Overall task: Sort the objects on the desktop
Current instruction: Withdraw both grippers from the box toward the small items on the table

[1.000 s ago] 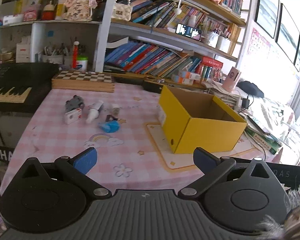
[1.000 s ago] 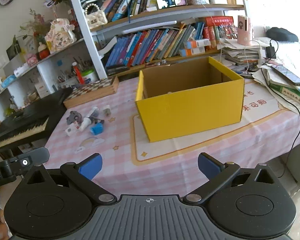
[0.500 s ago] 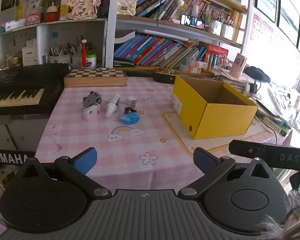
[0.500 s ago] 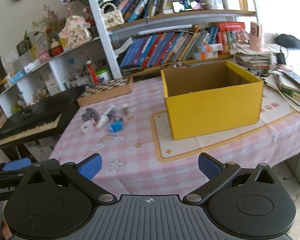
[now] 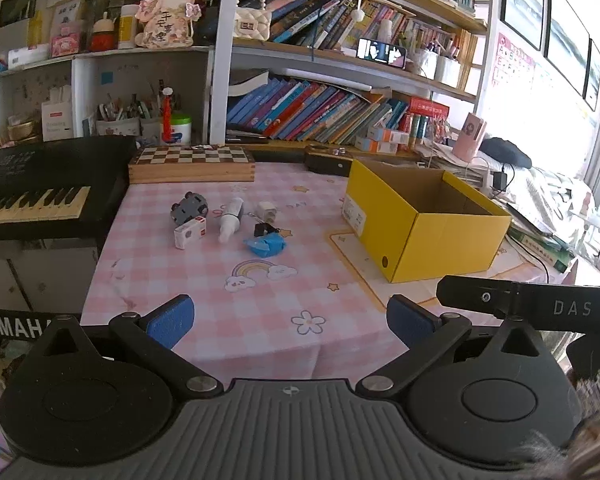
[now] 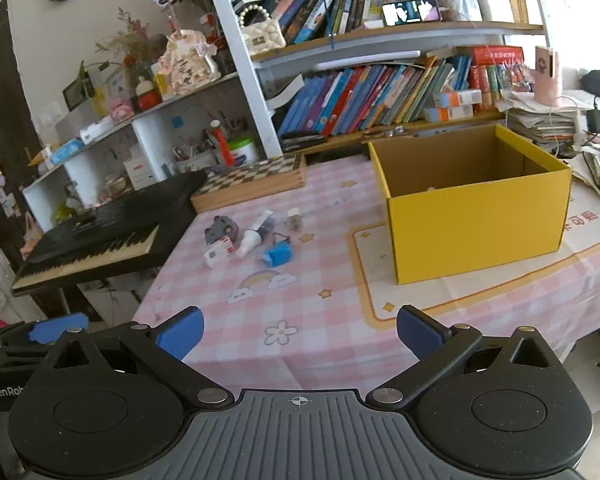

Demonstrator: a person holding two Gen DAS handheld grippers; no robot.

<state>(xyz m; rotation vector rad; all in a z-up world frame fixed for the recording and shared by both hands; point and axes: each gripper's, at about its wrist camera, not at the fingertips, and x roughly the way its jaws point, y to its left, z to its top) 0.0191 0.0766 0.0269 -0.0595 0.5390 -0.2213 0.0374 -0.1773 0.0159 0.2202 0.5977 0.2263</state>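
Pink checked surface (image 5: 228, 312) now sits farther off: both views have pulled back over the last second. Left gripper (image 5: 290, 318) and right gripper (image 6: 300, 330) wide apart, empty. Small-item cluster (image 5: 228, 224) untouched, left of open yellow cardboard box (image 5: 440, 236). Sorting not started.

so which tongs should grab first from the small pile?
Left, probably. The left tongs face the pile's blue object more squarely; the right tongs sit nearer the yellow box. Both open, empty, off the table.

The box (image 5: 428, 220) sits right of the small items (image 5: 228, 224), chessboard (image 5: 192, 164) behind them.
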